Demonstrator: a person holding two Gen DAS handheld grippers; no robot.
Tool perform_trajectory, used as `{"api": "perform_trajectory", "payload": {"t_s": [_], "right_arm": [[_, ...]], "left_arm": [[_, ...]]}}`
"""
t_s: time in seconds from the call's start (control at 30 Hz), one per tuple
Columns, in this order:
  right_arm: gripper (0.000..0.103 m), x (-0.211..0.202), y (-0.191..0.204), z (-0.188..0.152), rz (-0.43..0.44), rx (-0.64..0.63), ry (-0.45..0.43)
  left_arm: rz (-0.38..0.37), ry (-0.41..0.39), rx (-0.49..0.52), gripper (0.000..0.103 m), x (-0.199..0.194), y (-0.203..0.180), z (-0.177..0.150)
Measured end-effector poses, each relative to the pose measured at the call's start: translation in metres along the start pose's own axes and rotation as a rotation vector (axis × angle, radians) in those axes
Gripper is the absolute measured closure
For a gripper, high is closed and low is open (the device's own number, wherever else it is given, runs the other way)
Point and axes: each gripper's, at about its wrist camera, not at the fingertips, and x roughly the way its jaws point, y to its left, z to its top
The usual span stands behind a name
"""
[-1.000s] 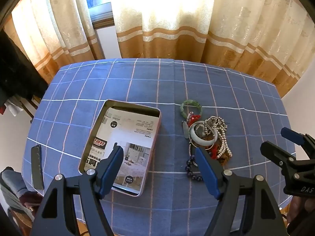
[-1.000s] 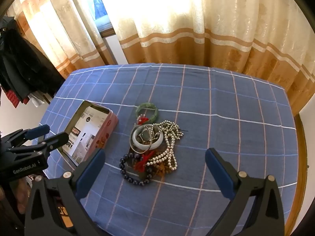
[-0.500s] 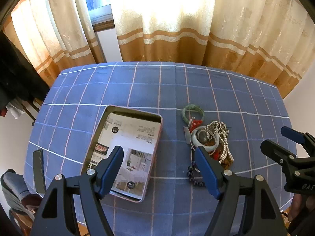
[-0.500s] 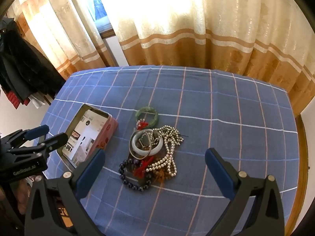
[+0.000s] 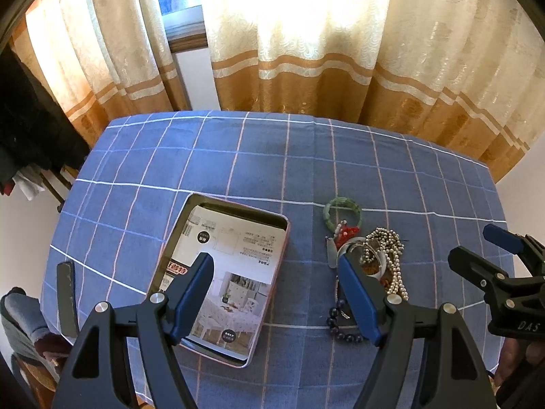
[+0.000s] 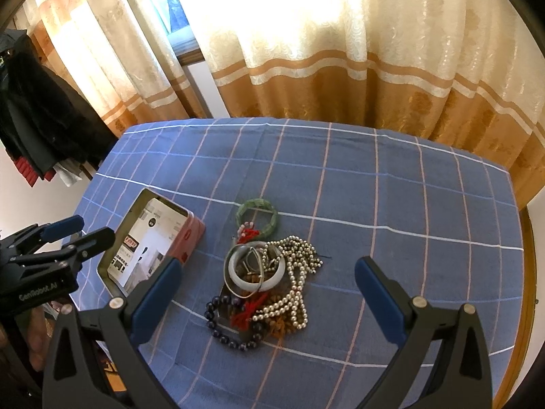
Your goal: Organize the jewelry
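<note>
A pile of jewelry [image 6: 269, 279] lies mid-table: a green bangle [image 6: 257, 217], a white bangle [image 6: 256, 270], a pearl necklace [image 6: 298, 277], dark beads [image 6: 223, 323] and red tassels. To its left stands an open pink tin [image 5: 224, 279] lined with printed paper. My left gripper [image 5: 276, 284] hovers open above the tin's right edge, empty. My right gripper [image 6: 267, 284] hangs open above the pile, holding nothing. In the left wrist view the pile [image 5: 368, 259] sits partly behind my right-hand finger.
The blue checked tablecloth [image 6: 391, 204] covers the whole table. Cream and tan curtains [image 6: 340, 68] hang behind the far edge. Dark clothes [image 6: 37, 116] hang at the left. A chair back [image 5: 66, 293] stands at the table's near left edge.
Both grippers have pulled back and risen a little, so the table, tin and pile sit lower and smaller in view. Jaws stay open; nothing was taken hold of.
</note>
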Motion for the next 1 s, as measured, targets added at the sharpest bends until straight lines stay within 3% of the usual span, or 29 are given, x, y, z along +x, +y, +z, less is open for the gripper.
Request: {"api": "perform_trajectory", "payload": {"t_s": [1.0], "right_arm": [[0.000,0.0084,-0.0090,0.0017,-0.001,0.035,0.028]], "left_arm": [[0.021,0.014,0.025,0.028,0.0071,-0.0028,0.0057]]}}
